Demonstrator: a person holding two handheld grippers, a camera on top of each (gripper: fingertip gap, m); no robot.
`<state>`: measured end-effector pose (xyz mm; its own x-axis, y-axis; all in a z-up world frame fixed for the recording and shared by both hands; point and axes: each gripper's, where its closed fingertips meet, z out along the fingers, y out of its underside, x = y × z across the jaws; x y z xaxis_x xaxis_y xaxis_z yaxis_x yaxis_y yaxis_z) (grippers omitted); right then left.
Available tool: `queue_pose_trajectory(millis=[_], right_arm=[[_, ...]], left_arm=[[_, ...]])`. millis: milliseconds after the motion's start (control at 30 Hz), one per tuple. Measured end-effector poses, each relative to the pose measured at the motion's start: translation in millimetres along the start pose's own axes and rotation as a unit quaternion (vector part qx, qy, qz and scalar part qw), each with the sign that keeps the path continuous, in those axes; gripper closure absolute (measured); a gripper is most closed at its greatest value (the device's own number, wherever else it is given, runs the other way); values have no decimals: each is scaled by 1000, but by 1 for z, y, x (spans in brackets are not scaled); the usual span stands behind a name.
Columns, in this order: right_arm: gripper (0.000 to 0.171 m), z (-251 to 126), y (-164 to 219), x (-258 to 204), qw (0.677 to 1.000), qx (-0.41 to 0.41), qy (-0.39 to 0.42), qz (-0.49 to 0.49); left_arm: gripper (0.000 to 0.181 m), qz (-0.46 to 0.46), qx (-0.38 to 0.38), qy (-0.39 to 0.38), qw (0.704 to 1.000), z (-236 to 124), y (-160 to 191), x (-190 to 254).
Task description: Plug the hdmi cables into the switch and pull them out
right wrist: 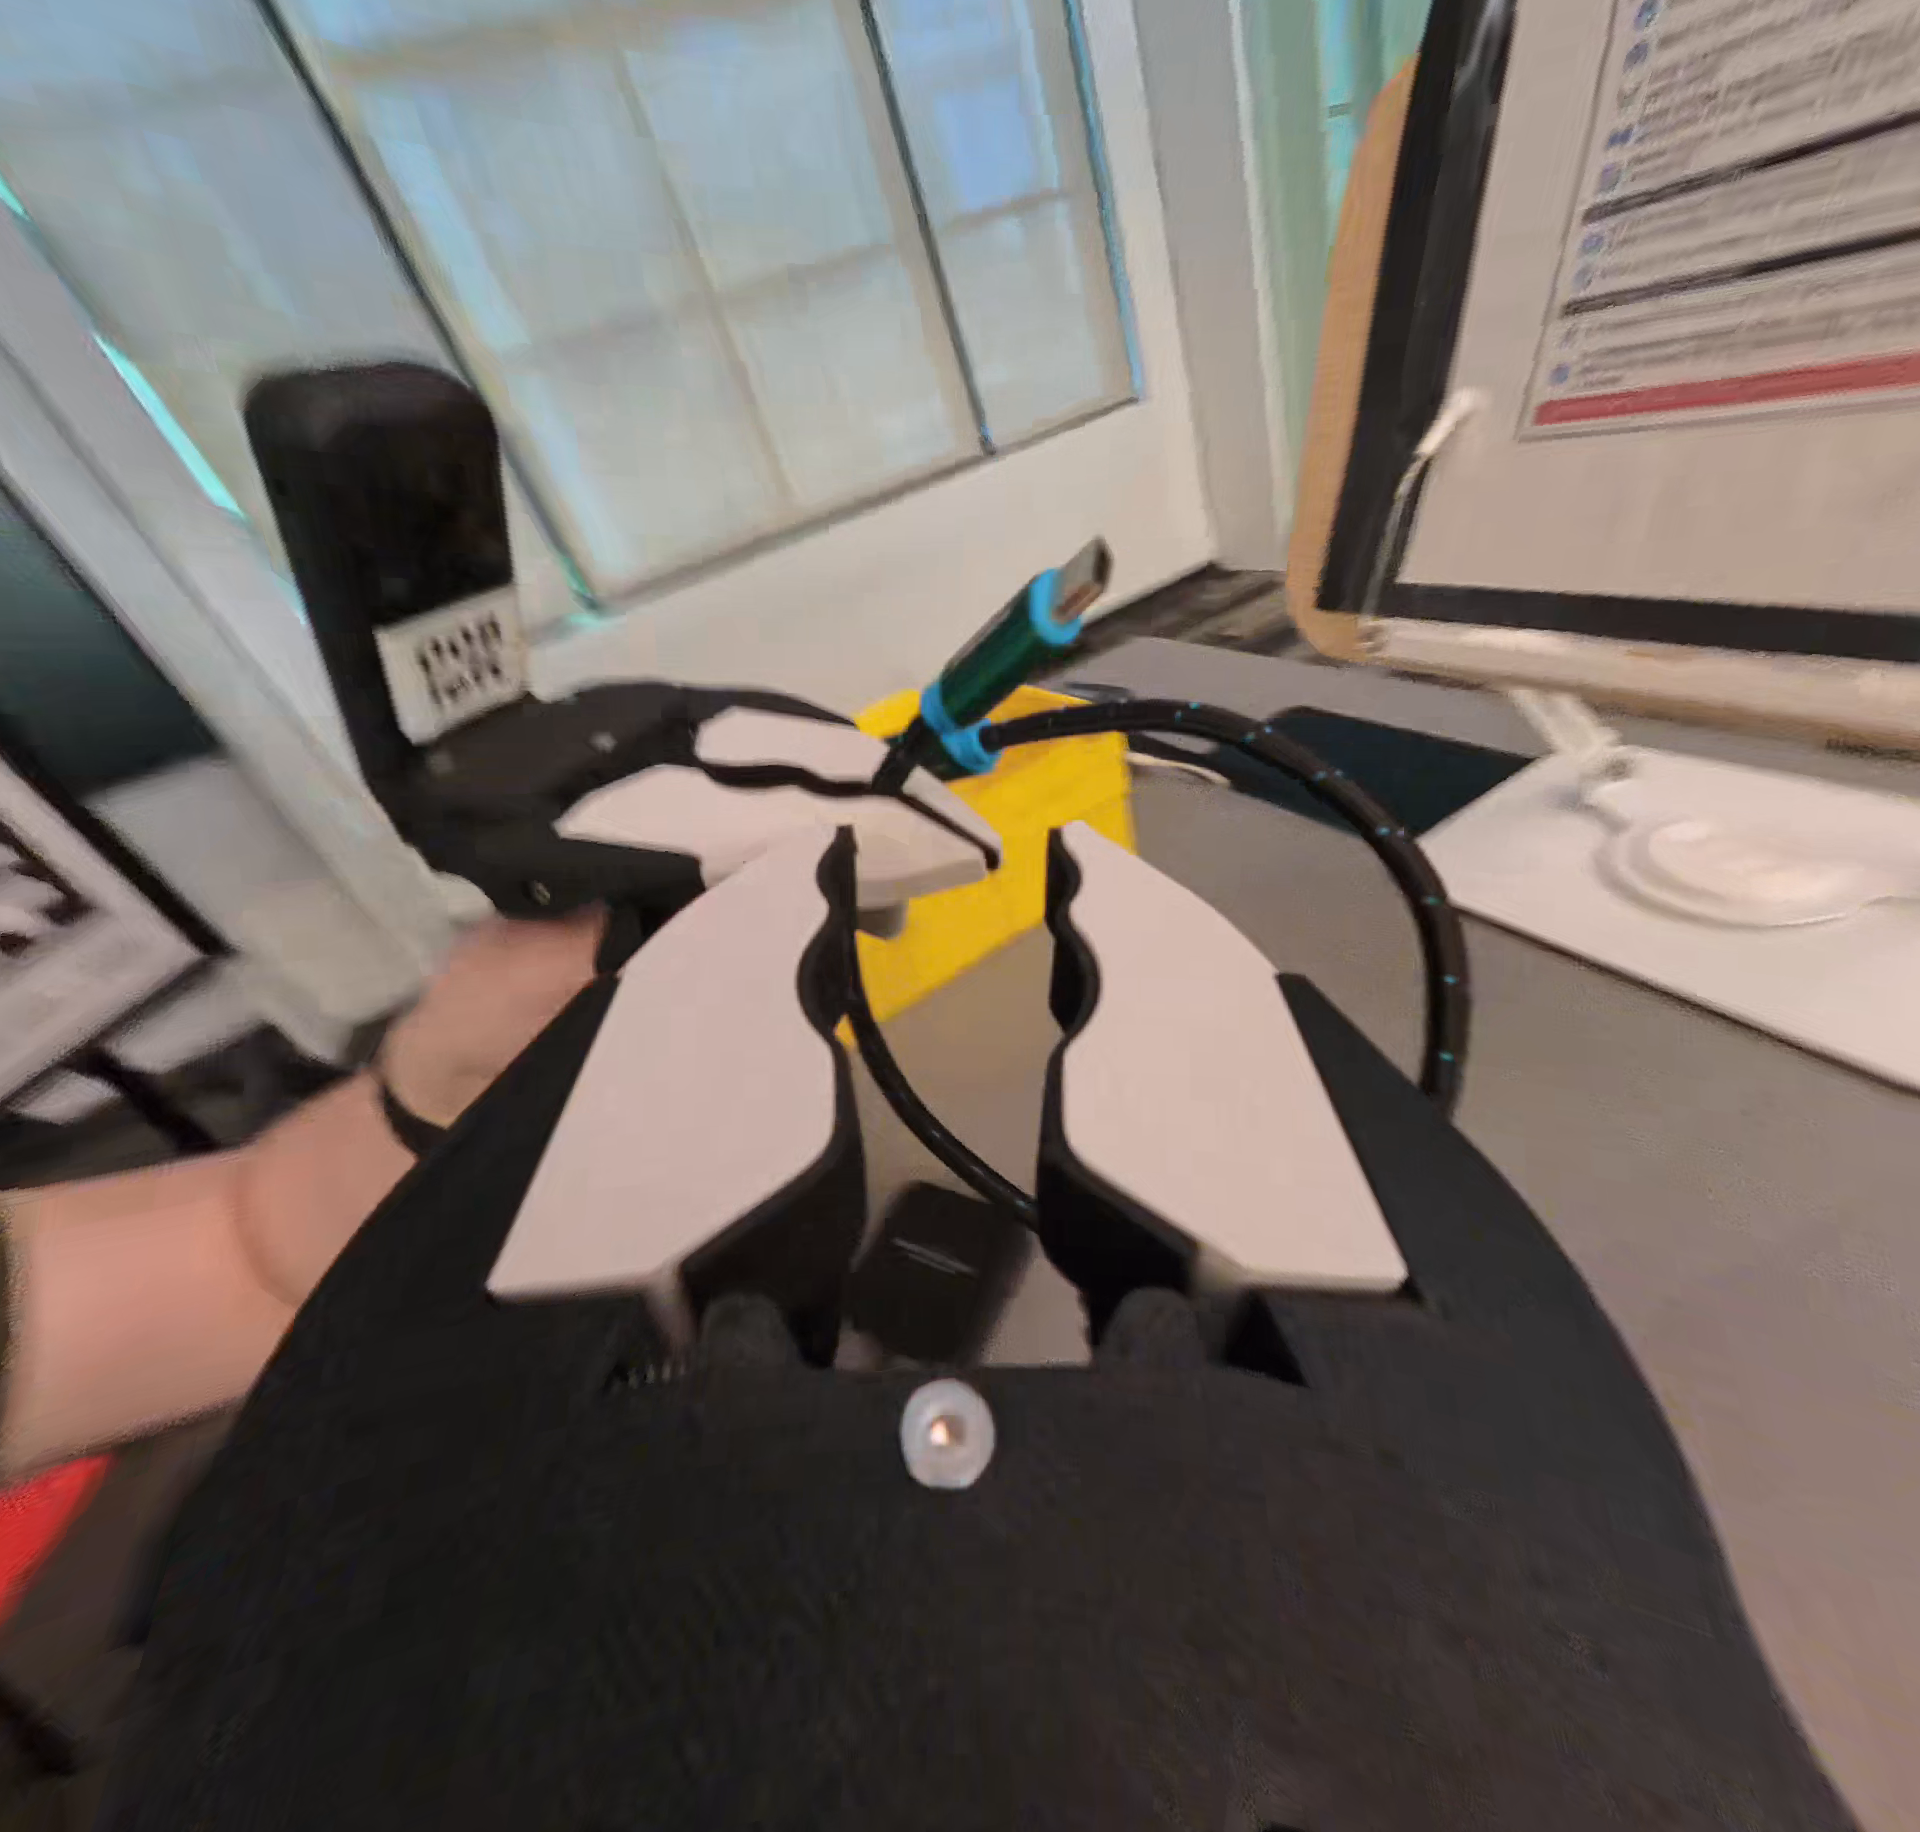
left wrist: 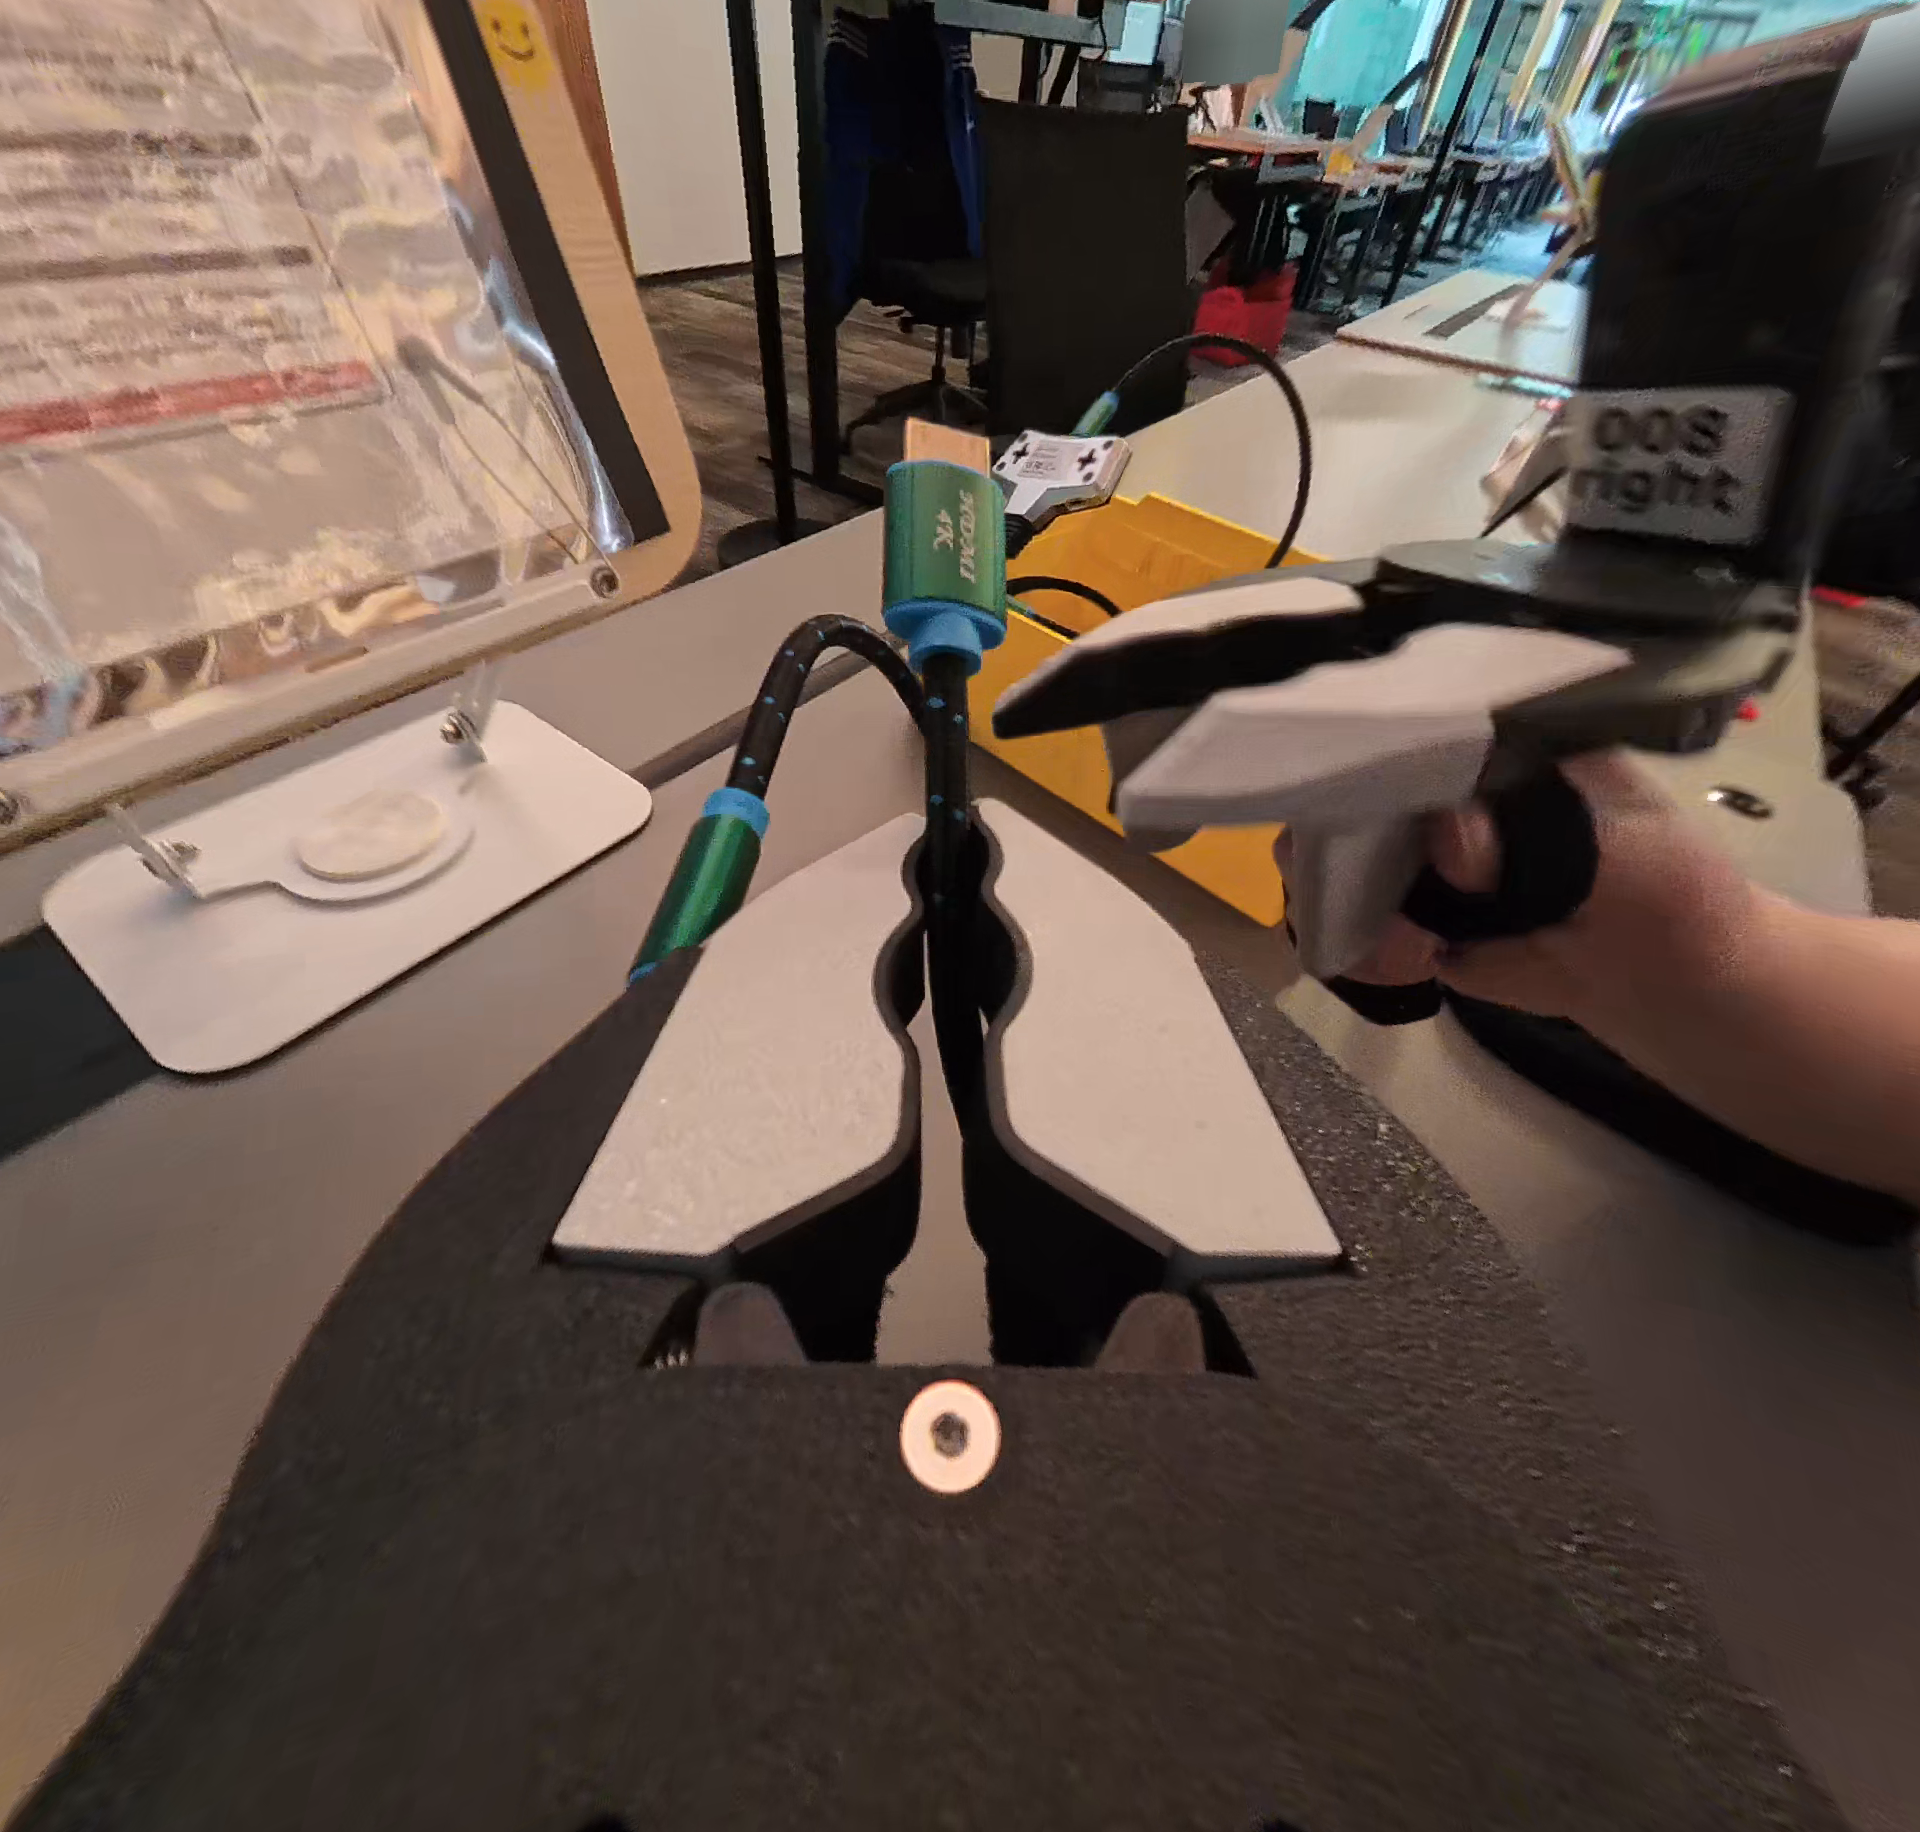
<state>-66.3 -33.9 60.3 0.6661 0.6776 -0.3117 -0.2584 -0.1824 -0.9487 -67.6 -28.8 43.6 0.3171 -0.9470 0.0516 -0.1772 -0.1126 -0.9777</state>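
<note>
- Left wrist view: left gripper (left wrist: 948,826) closed on the black braided HDMI cable (left wrist: 948,909), pinched just below the plug.
- Green plug (left wrist: 943,556) w/ blue collar stands upright above the fingertips, gold connector tip pointing up and away.
- Cable loops over to the left; its 2nd green plug (left wrist: 698,894) hangs down beside the left finger.
- Switch (left wrist: 1060,468), small white/grey box, sits farther off at the far edge of the yellow bin (left wrist: 1091,754), w/ another cable plugged in at its far side.
- Right gripper (left wrist: 1081,733) comes in from the right, held by a hand (left wrist: 1496,878); its tips are near the held cable, over the bin.
- Right wrist view (blurred): right gripper (right wrist: 951,837) open, nothing between the fingers; cable arcs below and to the right over the grey table (right wrist: 1558,1263).
- Left gripper (right wrist: 940,795) seen there ahead, clamping the cable, plug (right wrist: 1003,655) angled up to the right.
- White stand base (left wrist: 343,868) and a framed board (left wrist: 312,276) at left on the table.
</note>
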Motion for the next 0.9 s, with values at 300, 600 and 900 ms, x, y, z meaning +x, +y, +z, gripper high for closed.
queue_pose_trajectory(millis=[300,600,900], right_arm=[[160,-4,-5,-9,996,9,-79,44],[161,-15,-13,0,880,-54,134,-452],[161,-24,-21,-39,868,8,50,-493]], left_arm=[[179,87,-23,-5,996,11,10,26],[146,104,-45,34,993,-3,0,34],[147,156,4,26,987,-36,-34,31]])
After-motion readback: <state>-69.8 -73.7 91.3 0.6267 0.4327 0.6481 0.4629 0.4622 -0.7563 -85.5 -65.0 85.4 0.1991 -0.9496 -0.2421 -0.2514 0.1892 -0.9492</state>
